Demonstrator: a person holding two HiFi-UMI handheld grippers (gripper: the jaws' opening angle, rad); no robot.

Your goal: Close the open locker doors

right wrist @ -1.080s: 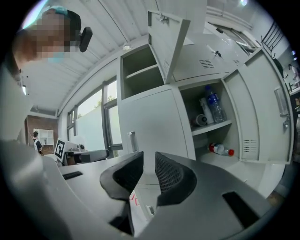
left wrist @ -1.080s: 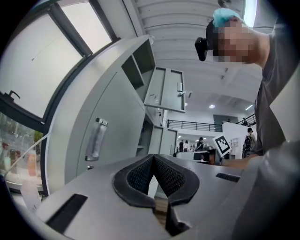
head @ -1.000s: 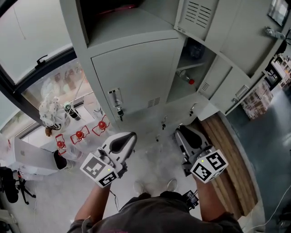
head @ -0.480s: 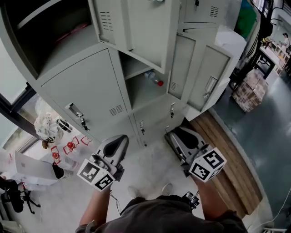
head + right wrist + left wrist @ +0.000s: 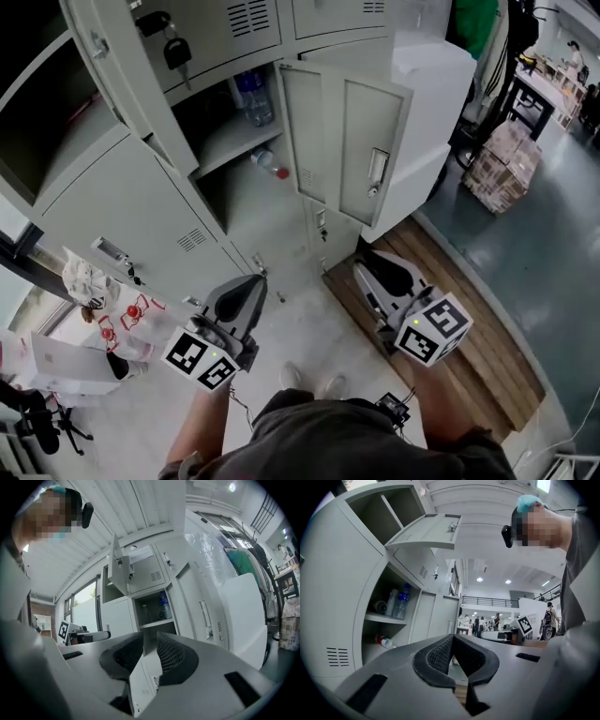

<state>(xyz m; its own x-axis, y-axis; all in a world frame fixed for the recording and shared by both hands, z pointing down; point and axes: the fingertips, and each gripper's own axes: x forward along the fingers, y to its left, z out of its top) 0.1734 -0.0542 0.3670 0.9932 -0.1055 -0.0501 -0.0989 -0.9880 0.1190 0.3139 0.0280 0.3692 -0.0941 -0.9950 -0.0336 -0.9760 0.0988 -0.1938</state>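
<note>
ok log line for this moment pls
left gripper: shut, empty | right gripper: open, empty | locker door: open, untouched | bottle: upright on shelf

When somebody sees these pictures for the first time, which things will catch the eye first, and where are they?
First, the grey lockers filling the upper left of the head view, with one compartment open and its door swung out to the right. Inside, a blue-capped bottle stands on the shelf and a red-capped bottle lies below it. Low in the frame, the left claw and right claw point toward the lockers, both empty.
</note>
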